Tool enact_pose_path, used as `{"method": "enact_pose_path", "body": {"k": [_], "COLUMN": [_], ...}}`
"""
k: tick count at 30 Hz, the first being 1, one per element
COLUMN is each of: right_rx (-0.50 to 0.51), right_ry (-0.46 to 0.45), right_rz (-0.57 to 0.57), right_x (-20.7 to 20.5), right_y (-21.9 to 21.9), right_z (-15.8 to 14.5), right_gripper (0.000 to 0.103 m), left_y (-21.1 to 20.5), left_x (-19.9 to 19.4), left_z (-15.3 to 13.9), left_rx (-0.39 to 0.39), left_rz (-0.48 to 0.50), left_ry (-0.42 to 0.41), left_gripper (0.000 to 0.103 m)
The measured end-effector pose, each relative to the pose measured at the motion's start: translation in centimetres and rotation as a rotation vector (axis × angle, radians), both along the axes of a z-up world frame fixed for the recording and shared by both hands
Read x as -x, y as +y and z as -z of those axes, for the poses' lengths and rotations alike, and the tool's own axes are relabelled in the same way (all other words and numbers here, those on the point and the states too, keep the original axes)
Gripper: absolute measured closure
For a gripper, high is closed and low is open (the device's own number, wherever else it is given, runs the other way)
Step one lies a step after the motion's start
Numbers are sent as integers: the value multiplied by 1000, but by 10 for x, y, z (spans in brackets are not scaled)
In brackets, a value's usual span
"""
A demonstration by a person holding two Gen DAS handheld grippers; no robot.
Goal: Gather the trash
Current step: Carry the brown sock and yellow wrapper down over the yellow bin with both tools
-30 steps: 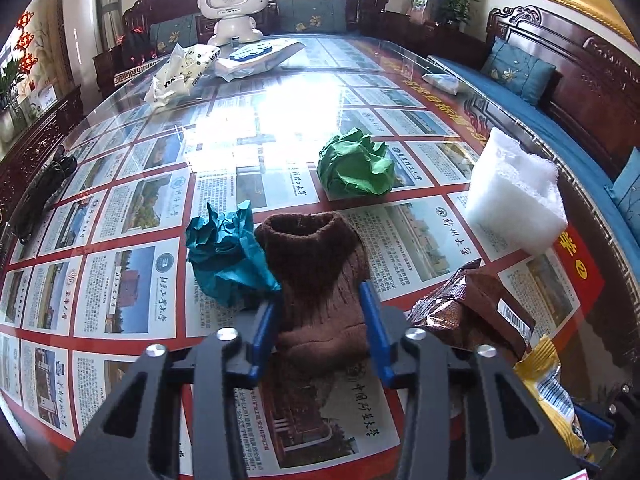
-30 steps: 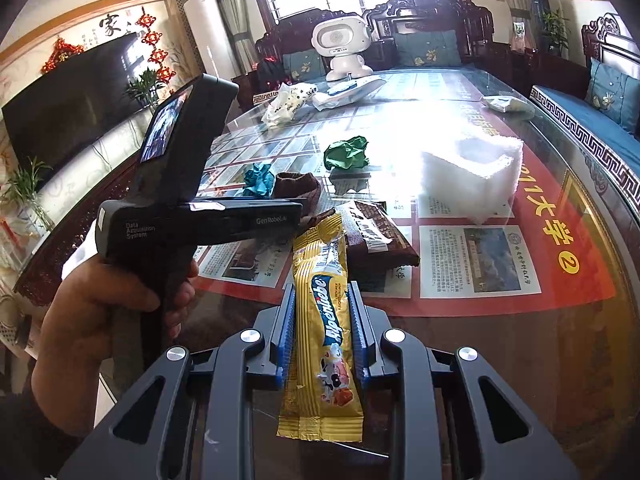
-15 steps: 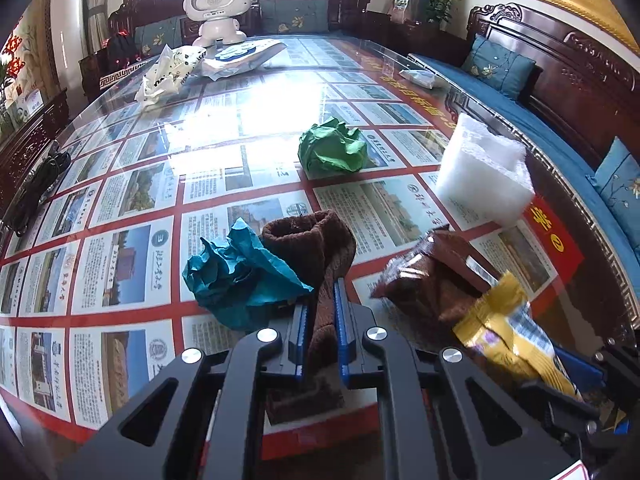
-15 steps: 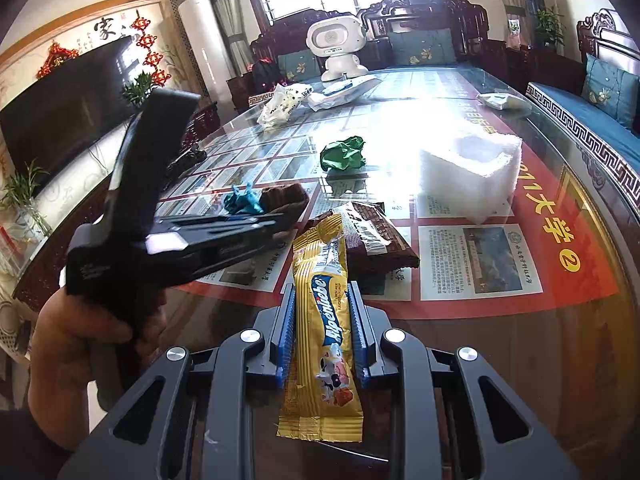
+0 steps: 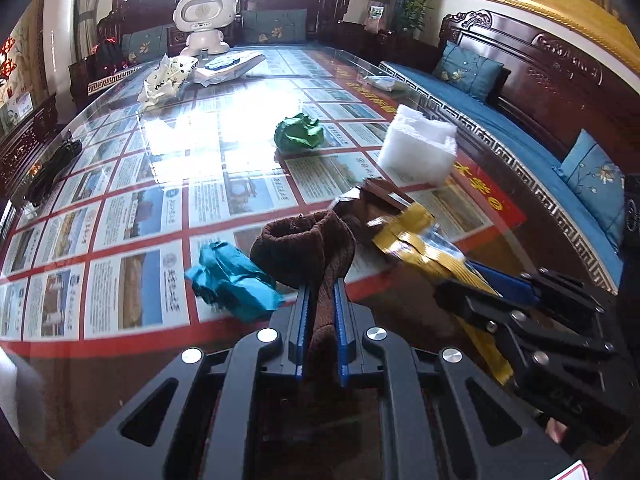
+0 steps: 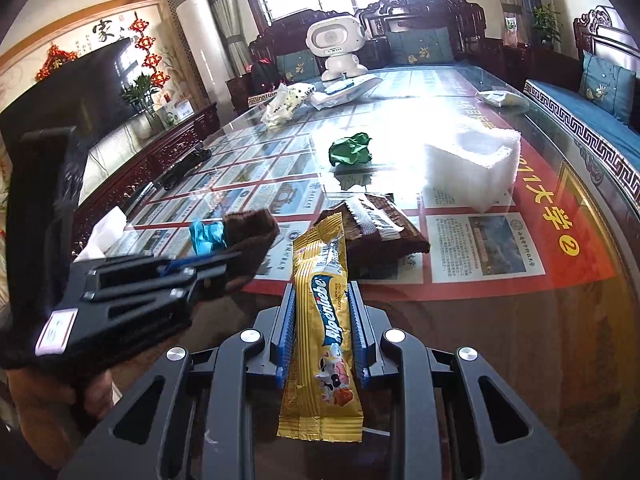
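My left gripper (image 5: 320, 292) is shut on a brown knitted sock (image 5: 308, 248), which it holds lifted off the glass table; its open cuff points away from me. The same sock (image 6: 250, 232) shows at the left of the right wrist view, in the left gripper (image 6: 224, 260). My right gripper (image 6: 322, 292) is shut on a long yellow candy wrapper (image 6: 322, 320), which also appears in the left wrist view (image 5: 424, 248). A crumpled teal paper (image 5: 232, 280) lies just left of the sock. A brown snack wrapper (image 6: 380, 228) lies beyond the yellow one. A green paper ball (image 5: 298, 132) sits farther back.
A white foam block (image 5: 416, 148) stands at the right of the glass table (image 5: 140, 208). A white toy robot (image 5: 202, 20), white bags (image 5: 168, 76) and a black cable (image 5: 52, 164) lie farther off. A blue-cushioned wooden bench (image 5: 520, 136) runs along the right side.
The left gripper closed on the brown sock and drew it back toward the table's near edge, lifting it. The right gripper stayed still with the yellow wrapper.
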State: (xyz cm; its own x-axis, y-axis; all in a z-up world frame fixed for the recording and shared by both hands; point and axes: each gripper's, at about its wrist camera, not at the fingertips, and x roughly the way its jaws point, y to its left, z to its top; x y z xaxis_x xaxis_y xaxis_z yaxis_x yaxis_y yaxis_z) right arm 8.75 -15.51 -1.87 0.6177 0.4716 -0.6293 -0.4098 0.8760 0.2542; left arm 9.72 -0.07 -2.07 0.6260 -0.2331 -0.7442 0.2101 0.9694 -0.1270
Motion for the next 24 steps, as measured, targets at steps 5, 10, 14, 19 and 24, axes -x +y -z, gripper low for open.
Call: {"method": "enact_pose_path", "body": {"k": [5, 10, 14, 19, 24], "right_rx": [5, 3, 1, -3, -8], "right_ry": [-16, -39, -71, -115, -141], "right_rz": [-4, 5, 33, 63, 73], "right_x": [17, 43, 69, 104, 147], "right_y": [2, -3, -15, -32, -46], "right_z": [-8, -18, -30, -45, -49], "right_gripper": [78, 78, 78, 78, 78], "left_y": [-9, -15, -24, -35, -45], "left_x": [25, 50, 70, 96, 139], "left_z": [-1, -7, -18, -33, -38], "left_rx": [2, 33, 47, 67, 68], "left_rz": [40, 72, 106, 147, 192], "left_ry": [0, -9, -47, -88, -115], "left_gripper": [91, 91, 91, 91, 91]}}
